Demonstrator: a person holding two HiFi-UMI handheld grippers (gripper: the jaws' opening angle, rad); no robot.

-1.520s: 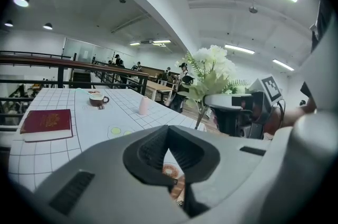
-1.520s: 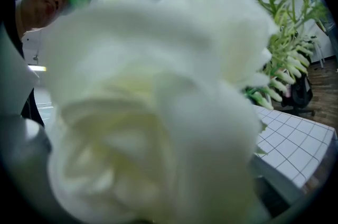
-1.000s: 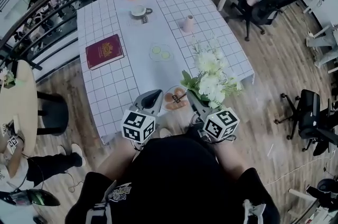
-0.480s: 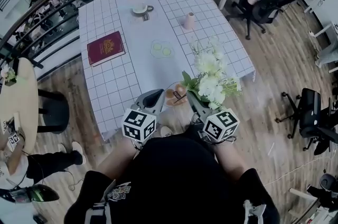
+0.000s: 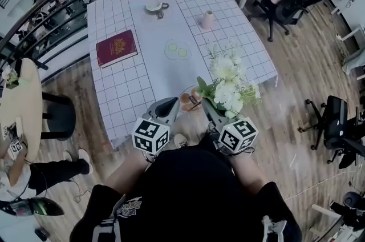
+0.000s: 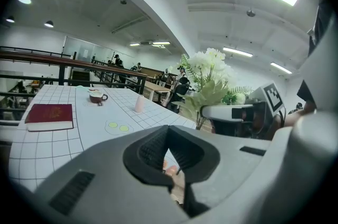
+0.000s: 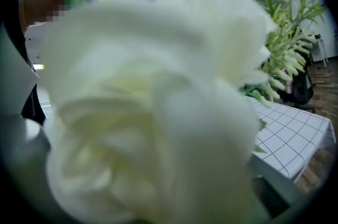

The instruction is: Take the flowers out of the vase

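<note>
Though hardly anything has moved, the right gripper (image 5: 205, 104) still pinches the white flowers (image 5: 228, 84) just below the middle, far from the pink vase (image 5: 207, 20) near the top. The left gripper (image 5: 171, 104) stays closed and empty, so the flowers look already out.

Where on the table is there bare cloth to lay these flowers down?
Bare cloth lies between the red book and the near left corner, and on the right between the pink vase and the flowers. The gap between book and glass plate is narrower. Crowded: the near edge, around the snack plate.
</note>
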